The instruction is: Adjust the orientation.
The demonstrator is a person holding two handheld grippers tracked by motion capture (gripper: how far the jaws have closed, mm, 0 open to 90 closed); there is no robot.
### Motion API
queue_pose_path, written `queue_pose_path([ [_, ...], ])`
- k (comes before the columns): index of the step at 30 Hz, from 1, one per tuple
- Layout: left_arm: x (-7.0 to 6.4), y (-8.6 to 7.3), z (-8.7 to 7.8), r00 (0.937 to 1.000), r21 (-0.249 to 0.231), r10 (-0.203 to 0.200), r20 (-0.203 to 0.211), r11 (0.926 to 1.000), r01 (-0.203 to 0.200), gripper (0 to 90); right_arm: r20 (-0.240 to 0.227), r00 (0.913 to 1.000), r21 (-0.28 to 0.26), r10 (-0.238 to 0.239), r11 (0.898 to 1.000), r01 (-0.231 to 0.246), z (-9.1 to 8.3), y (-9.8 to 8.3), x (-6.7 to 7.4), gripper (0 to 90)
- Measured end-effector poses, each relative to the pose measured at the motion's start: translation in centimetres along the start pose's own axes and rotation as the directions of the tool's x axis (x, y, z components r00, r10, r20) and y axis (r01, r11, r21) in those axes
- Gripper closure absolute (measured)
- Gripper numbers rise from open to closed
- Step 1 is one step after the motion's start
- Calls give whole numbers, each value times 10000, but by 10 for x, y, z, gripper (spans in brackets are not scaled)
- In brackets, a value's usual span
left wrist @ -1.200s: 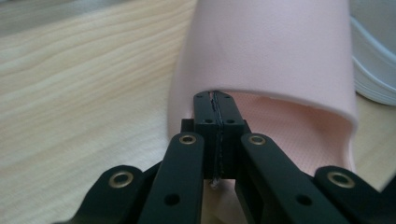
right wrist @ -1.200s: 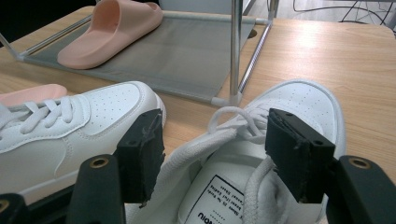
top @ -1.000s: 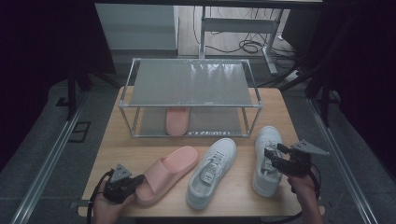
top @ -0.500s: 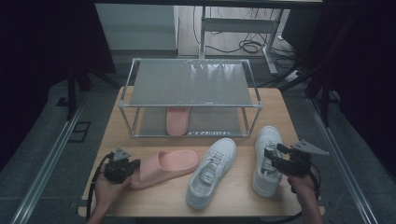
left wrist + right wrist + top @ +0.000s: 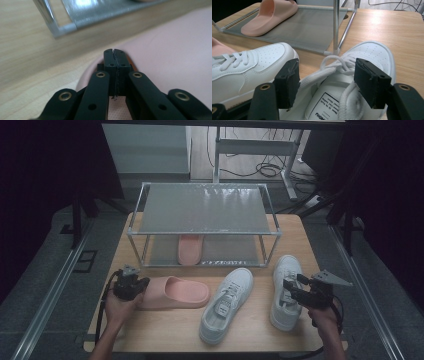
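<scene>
My left gripper (image 5: 143,287) is shut on the heel edge of a pink slipper (image 5: 180,291), which lies flat with its toe pointing right. In the left gripper view the jaws (image 5: 115,53) meet tight over the slipper's (image 5: 175,50) rim. The right gripper (image 5: 289,290) is open at the heel end of the right white sneaker (image 5: 289,267). Its pads (image 5: 287,80) stand either side of that sneaker's (image 5: 372,52) laces and tongue, without pressing. A second white sneaker (image 5: 227,302) lies between slipper and right sneaker.
A two-level metal rack (image 5: 202,207) stands at the back of the wooden table (image 5: 165,335). The matching pink slipper (image 5: 190,248) sits on its lower shelf. A rack leg (image 5: 335,25) rises just beyond the right sneaker's toe. Floor and cables lie beyond the table.
My left gripper has moved away from the front edge toward the rack, swinging the slipper's heel with it from a diagonal to lying straight across. The right gripper stayed put.
</scene>
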State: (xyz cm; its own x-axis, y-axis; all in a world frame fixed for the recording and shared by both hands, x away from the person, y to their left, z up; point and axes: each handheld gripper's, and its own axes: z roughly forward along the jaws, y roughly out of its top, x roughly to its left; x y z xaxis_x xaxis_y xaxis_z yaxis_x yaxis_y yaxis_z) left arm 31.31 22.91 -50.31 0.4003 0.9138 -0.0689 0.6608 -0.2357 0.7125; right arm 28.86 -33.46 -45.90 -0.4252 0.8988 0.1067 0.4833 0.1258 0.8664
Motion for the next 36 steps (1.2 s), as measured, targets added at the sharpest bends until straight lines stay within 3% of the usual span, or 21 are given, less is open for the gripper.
queue_pose_path([
  [4, -17, 3, -22, 9988, -306, 483, -93, 9984, -486, 898, 29, 10000, 1, 68, 10000, -68, 0, -1, -1, 376],
  [8, -49, 6, -40, 9919, -752, 1165, 498, 9908, -1126, 895, -54, 10000, 79, -2, 10000, 2, 3, -1, 2, 376],
  [14, -83, 10, -40, 9786, -970, 1567, 1331, 9847, -1445, 895, -88, 10000, 38, -20, 10000, 21, 1, 0, 3, 376],
  [18, -97, 10, -29, 9755, -737, 1755, 1327, 9832, -1669, 896, -65, 10000, 30, 7, 10000, -7, 1, -1, 2, 377],
  [24, -105, 8, -14, 9765, -411, 1568, 1476, 9875, -1523, 898, -85, 10000, 36, 4, 10000, -4, 1, -1, 2, 376],
  [30, -107, 3, -10, 9810, -189, 1629, 1058, 9866, -1618, 899, -90, 10000, 60, -6, 10000, 7, 2, -1, 2, 376],
  [36, -103, -3, -9, 9834, -47, 1581, 893, 9874, -1583, 900, -82, 10000, 56, -18, 10000, 18, 3, -2, 2, 376],
])
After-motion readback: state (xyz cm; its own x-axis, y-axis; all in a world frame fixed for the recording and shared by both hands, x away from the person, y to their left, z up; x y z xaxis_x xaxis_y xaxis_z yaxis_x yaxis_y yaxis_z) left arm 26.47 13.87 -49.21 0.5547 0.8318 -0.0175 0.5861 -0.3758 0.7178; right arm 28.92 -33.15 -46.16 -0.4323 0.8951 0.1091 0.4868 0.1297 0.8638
